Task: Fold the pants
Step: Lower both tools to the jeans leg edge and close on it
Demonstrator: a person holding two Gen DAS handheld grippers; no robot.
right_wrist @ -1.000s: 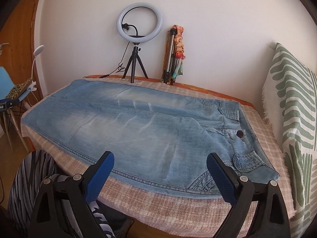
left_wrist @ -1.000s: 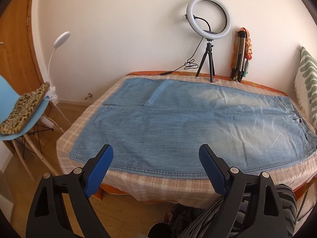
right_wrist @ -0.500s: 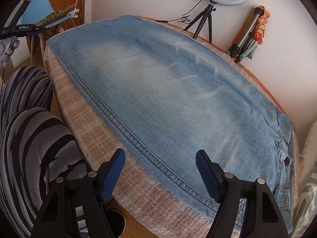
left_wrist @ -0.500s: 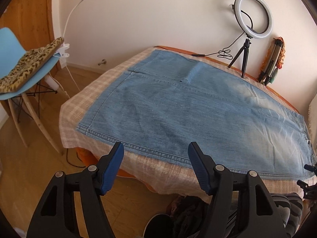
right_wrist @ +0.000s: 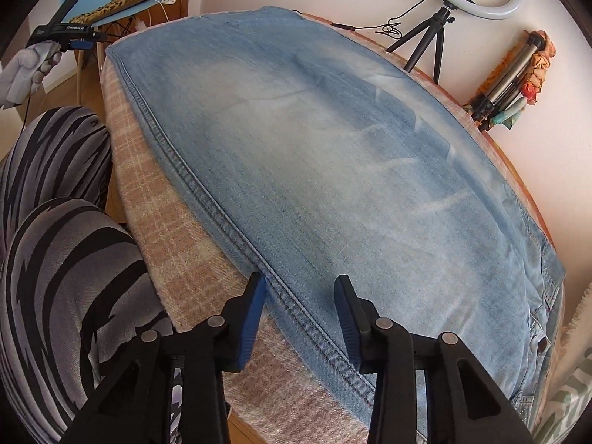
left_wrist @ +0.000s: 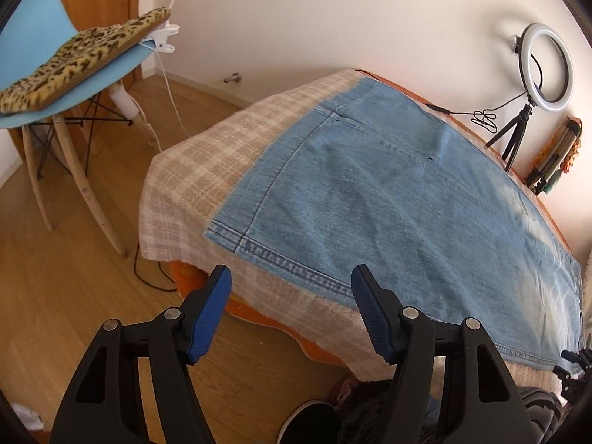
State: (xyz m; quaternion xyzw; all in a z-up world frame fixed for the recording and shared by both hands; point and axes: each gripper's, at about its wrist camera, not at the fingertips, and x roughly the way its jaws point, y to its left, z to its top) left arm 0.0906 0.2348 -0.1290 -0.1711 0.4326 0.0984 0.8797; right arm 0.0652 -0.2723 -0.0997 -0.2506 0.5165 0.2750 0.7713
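Pants (left_wrist: 388, 199), faded denim, flat on plaid blanket (left_wrist: 192, 170)

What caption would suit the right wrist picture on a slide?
Open right gripper straddles the near side seam of jeans spread flat on a checked blanket.

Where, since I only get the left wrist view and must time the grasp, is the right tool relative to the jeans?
Observer: The right tool is open, its jaws straddling the near side seam of the jeans. I cannot tell if it touches.
Operator: Which end is it nearer?
Observer: The waist end. The waist button lies off to its right.
Operator: Is my left tool over the denim?
Observer: No. In the right wrist view the left tool appears held off the hem-end corner, outside the checked table cover.
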